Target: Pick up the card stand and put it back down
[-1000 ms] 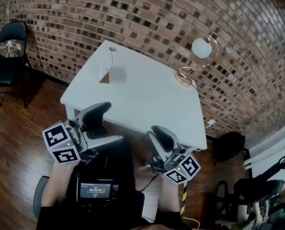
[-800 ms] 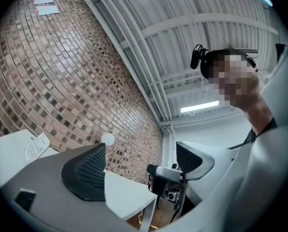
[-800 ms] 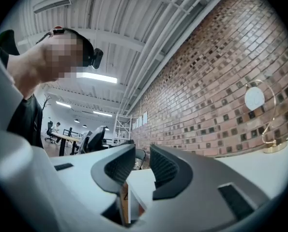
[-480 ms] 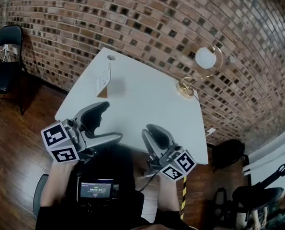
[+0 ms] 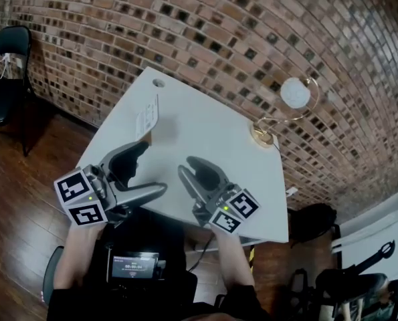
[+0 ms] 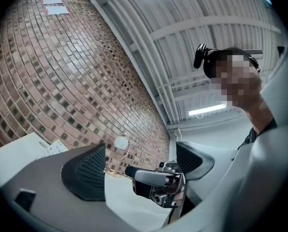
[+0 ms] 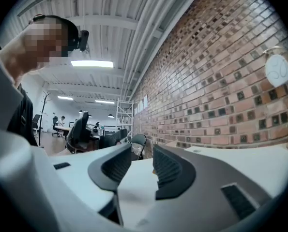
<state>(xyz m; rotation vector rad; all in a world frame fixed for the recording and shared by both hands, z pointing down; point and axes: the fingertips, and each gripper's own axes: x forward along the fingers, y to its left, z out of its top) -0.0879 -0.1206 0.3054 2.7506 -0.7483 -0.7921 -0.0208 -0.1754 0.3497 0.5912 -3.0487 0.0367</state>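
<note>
Left gripper (image 5: 152, 168): jaws spread wide, nothing gripped, at near table (image 5: 212, 136) edge | right gripper (image 5: 195, 169): jaws apart, just been opening, nothing between them, over table | card stand (image 5: 147, 118): stands on table's far left part, well apart from the 2 grippers | lamp (image 5: 279, 112): far right corner

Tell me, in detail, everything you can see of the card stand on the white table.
The card stand is a thin white card with dark print, too small to read, held in a small brown base that looks like wood. It stands upright near the left edge of the white table, toward the far corner. Its faint shadow falls on the tabletop beside it. Only the table touches it.
</note>
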